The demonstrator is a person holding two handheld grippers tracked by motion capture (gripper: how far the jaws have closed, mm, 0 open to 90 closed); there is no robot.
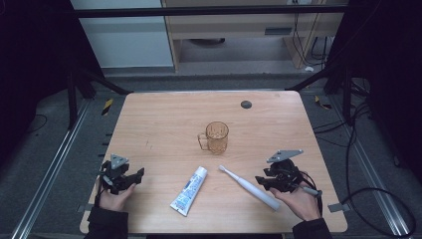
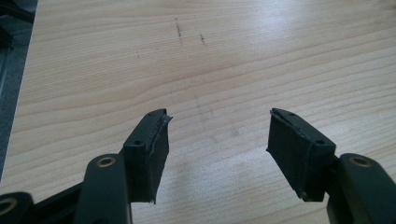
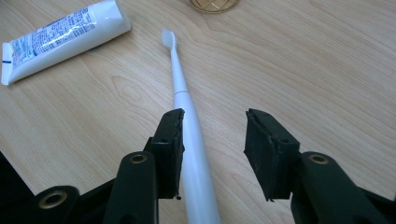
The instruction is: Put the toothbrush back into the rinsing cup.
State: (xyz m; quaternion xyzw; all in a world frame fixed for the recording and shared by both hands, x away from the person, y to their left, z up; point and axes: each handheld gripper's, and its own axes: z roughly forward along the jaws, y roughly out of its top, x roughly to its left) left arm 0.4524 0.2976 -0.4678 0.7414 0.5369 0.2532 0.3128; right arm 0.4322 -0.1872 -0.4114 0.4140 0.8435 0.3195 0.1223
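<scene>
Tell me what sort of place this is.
Probably a lab recording station: a small wooden table in a dark metal frame, loose cables on grey floor, and a person's hand-held grippers.

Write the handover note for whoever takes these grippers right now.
Left gripper: open over bare table, holding nothing.
Right gripper: open, the toothbrush lying flat between its jaws beside one pad, not gripped.
Toothpaste tube: flat, left of the toothbrush.
Amber cup: upright at mid-table, apparently empty.
Done: nothing in the cup.
Left: probably gripping the toothbrush, perhaps to put it in the cup.

toothpaste tube (image 3: pixel 60 35), blue print too small to read
</scene>
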